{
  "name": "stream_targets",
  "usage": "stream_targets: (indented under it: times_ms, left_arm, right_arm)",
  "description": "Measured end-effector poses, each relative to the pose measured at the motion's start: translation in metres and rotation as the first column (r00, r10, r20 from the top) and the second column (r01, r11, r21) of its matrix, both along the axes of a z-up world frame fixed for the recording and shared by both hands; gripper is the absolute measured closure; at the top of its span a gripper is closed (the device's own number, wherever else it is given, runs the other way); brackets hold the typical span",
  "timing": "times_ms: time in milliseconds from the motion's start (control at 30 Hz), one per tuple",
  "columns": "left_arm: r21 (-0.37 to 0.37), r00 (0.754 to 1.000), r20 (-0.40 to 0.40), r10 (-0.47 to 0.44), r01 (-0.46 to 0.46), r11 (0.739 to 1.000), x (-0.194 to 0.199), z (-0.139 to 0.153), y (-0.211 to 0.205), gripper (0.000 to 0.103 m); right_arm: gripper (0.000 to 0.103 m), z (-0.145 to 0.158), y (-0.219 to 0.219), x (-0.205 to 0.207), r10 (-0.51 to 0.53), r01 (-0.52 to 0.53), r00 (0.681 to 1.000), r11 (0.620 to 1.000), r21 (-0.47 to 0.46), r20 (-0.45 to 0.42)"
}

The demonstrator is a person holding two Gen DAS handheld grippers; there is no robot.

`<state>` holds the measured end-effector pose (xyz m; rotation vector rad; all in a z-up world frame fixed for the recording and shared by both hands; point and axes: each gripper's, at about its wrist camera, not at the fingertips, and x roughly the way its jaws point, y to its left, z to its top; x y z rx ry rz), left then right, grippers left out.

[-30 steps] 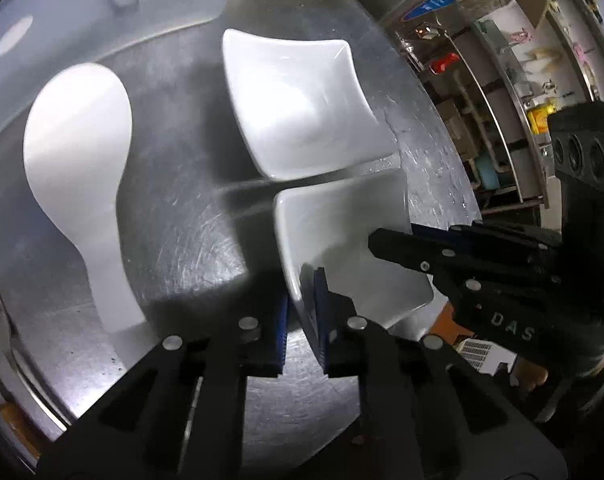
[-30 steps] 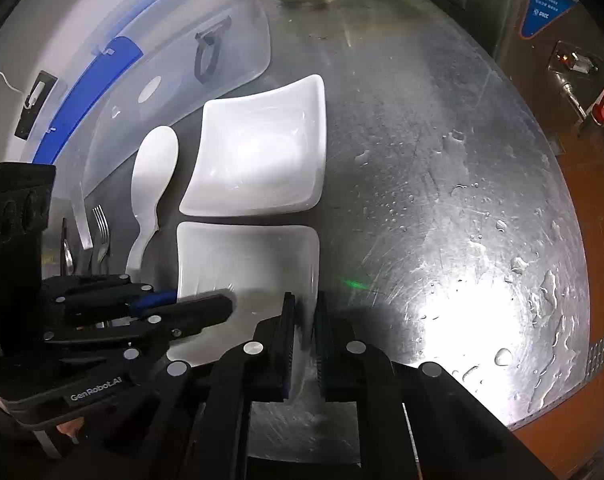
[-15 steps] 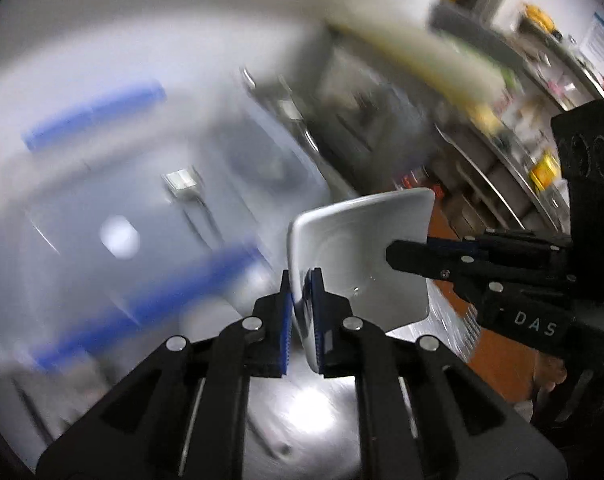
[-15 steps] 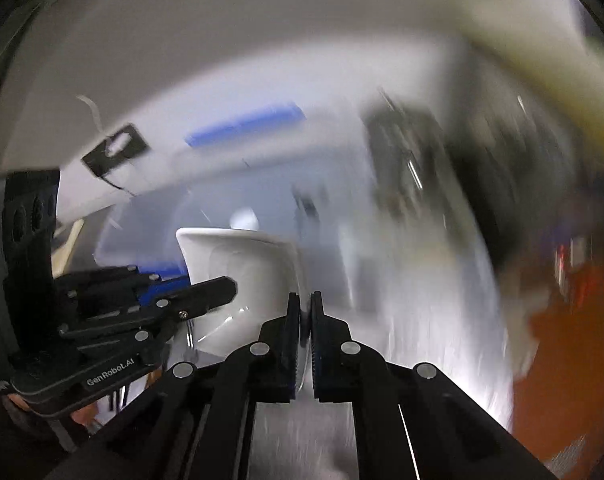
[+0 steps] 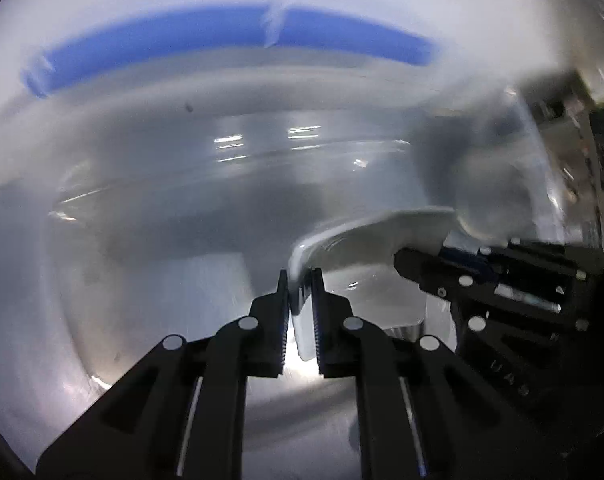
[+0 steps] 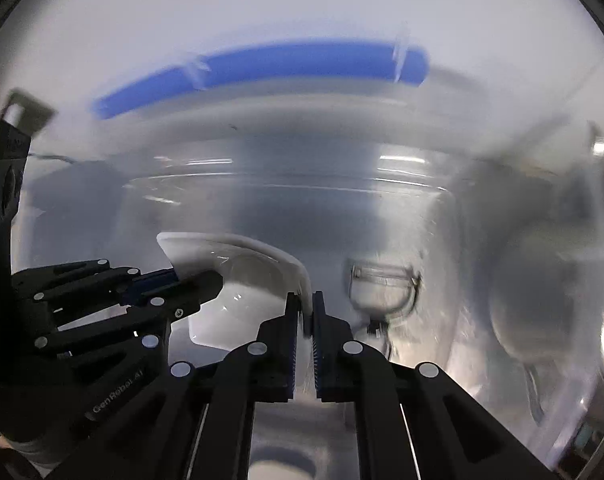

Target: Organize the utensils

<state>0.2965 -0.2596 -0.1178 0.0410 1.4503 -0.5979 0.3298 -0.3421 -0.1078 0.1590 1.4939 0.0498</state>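
I have carried the dish (image 5: pixel 366 248) off the table to hang over the clear bin (image 5: pixel 230 184), my left jaws (image 5: pixel 300 280) pinching its rim at 9 o'clock and my right jaws (image 6: pixel 307 302) at 3, bin floor straight below.

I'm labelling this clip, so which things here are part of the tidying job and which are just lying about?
In the job:
- white dish, gripped at opposite edges
- left claw
- right claw
- clear bin with blue strip, ahead of the dish

Lying about:
- clasp, blurred, to the dish's right
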Motion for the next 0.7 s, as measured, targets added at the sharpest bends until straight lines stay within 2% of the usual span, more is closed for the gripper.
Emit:
stream_targets:
  times_ms: [100,233,300,333,367,400,433,467,500,533,567,600,633,667,700]
  left_arm:
    - [0.019,1.000,-0.029,0.005,-0.004,1.000,0.016,-0.020,-0.007,0.095]
    - [0.012,0.999,-0.044,-0.004,0.005,1.000,0.022,-0.029,-0.013,0.095]
    - [0.036,1.000,-0.003,-0.022,0.022,0.999,0.017,-0.024,-0.017,0.091]
    - [0.066,0.999,0.040,-0.034,0.031,0.997,0.018,-0.019,-0.018,0.084]
    - [0.096,0.995,0.092,-0.043,0.034,0.995,0.012,-0.009,-0.018,0.072]
    - [0.109,0.985,0.168,-0.052,0.034,0.994,0.003,0.009,-0.016,0.066]
    - [0.096,0.971,0.232,-0.056,0.035,0.995,-0.009,0.029,-0.014,0.054]
    - [0.080,0.959,0.278,-0.060,0.039,0.996,-0.018,0.045,-0.011,0.047]
    - [0.044,0.938,0.342,-0.061,0.048,0.998,-0.036,0.072,-0.006,0.046]
    - [-0.005,0.925,0.377,-0.054,0.060,0.998,-0.053,0.095,0.002,0.046]
    - [-0.086,0.916,0.399,-0.044,0.085,0.993,-0.079,0.122,0.010,0.046]
    - [-0.136,0.909,0.415,-0.040,0.105,0.985,-0.098,0.139,0.016,0.046]
    - [-0.186,0.893,0.448,-0.041,0.139,0.973,-0.128,0.157,0.022,0.046]
    - [-0.205,0.881,0.470,-0.046,0.160,0.966,-0.145,0.165,0.024,0.045]
    - [-0.220,0.854,0.516,-0.061,0.201,0.954,-0.179,0.175,0.028,0.044]
  right_arm:
    - [0.095,-0.024,-0.005,0.015,-0.018,0.018,0.999,1.000,-0.009,-0.028]
    - [0.087,-0.040,-0.010,0.022,-0.014,0.013,0.999,1.000,-0.017,-0.044]
    - [0.084,-0.041,-0.009,0.020,-0.001,-0.001,0.999,0.999,-0.044,-0.044]
    - [0.082,-0.037,-0.006,0.017,0.004,-0.006,0.999,0.998,-0.064,-0.033]
    - [0.080,-0.028,-0.003,0.012,0.009,-0.010,1.000,0.995,-0.098,-0.012]
    - [0.080,-0.007,-0.002,0.002,0.025,-0.019,0.999,0.989,-0.148,0.039]
    - [0.080,0.008,-0.002,-0.004,0.039,-0.026,0.996,0.986,-0.163,0.075]
    - [0.080,0.039,-0.001,-0.023,0.065,-0.039,0.986,0.985,-0.166,0.155]
    - [0.080,0.056,-0.002,-0.036,0.074,-0.043,0.978,0.987,-0.157,0.197]
    - [0.074,0.082,-0.005,-0.061,0.077,-0.045,0.962,0.991,-0.128,0.263]
    - [0.059,0.103,-0.009,-0.084,0.073,-0.045,0.946,0.995,-0.094,0.315]
    - [0.053,0.127,-0.017,-0.120,0.064,-0.048,0.924,0.997,-0.054,0.376]
    - [0.049,0.140,-0.023,-0.145,0.055,-0.045,0.908,0.998,-0.035,0.415]
    - [0.049,0.149,-0.031,-0.171,0.042,-0.035,0.895,0.999,-0.024,0.443]
    - [0.049,0.154,-0.041,-0.203,0.021,-0.014,0.889,1.000,-0.018,0.458]
